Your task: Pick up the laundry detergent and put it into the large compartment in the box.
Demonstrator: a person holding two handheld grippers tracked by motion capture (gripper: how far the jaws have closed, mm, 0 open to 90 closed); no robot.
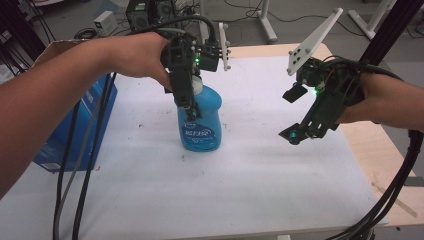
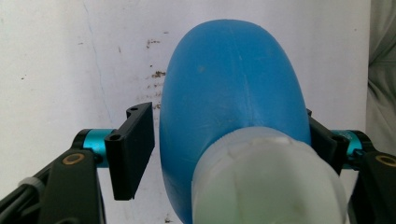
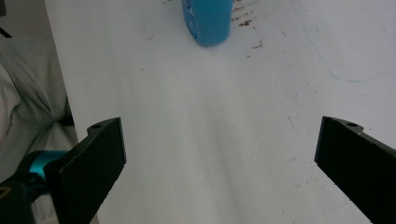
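white cap (image 2: 268,179), blue bottle (image 2: 231,88), upright, labelled

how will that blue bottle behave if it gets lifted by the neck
The blue bottle looks like smooth, rounded plastic, so the left tongs may slip on its curved shoulder. It stands tall on a narrow base, so a sideways nudge could tip it. How full it is cannot be told.

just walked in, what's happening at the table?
A person works two handheld grippers over a white table. The left gripper comes down over an upright blue bottle, its jaws either side of the body just below the white cap. One jaw sits against the bottle; the other shows a thin gap, so no firm grip yet. The right gripper hovers off to the side, jaws wide open and empty. A blue box lies at the table's left edge.
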